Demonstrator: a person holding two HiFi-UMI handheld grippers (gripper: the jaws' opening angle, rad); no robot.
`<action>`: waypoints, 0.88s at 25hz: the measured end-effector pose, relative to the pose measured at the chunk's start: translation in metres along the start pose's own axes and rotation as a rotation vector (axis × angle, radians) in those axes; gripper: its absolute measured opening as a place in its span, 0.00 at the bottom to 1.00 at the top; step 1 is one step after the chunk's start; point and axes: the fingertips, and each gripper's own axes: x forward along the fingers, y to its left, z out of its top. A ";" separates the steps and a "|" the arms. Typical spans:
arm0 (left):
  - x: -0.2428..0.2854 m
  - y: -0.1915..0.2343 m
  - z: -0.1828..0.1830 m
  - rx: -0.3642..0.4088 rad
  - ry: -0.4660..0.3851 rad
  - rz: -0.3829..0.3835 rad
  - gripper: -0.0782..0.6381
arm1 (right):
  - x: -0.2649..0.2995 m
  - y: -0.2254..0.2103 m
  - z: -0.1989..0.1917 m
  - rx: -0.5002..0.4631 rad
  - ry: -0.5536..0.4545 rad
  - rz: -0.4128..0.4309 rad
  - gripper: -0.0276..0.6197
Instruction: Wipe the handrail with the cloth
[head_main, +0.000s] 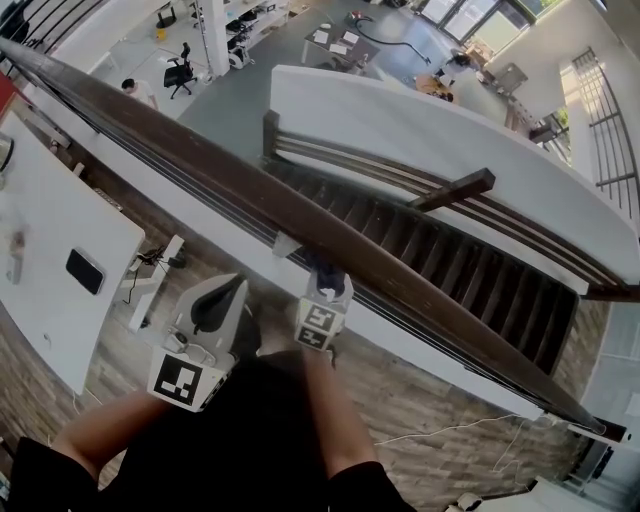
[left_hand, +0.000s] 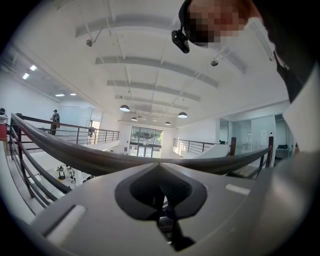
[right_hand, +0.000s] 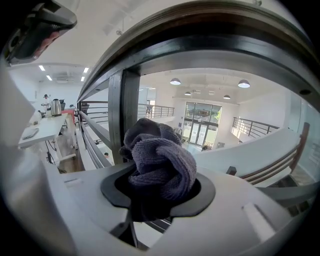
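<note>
My left gripper (head_main: 233, 288) has a pale grey shell that tapers to a point, with a black panel down its top. My right gripper (head_main: 326, 272) is the same pale grey. Each carries a white marker cube (head_main: 188, 381) printed with black squares. Up close, a rounded black collar (left_hand: 160, 192) rings the jaws, with small pale rectangular insets on either side. I wear a black short-sleeved top (head_main: 250, 445) and a small black head camera (left_hand: 180, 41).
</note>
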 end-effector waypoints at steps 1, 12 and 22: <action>0.000 -0.002 0.001 -0.003 -0.001 0.001 0.11 | -0.001 -0.002 0.000 0.003 0.000 0.001 0.29; -0.002 -0.016 0.004 -0.054 -0.014 0.041 0.11 | -0.006 -0.020 -0.010 0.022 0.038 0.026 0.29; 0.005 -0.030 0.007 -0.018 0.004 0.018 0.11 | -0.017 -0.037 -0.016 0.062 0.047 0.007 0.29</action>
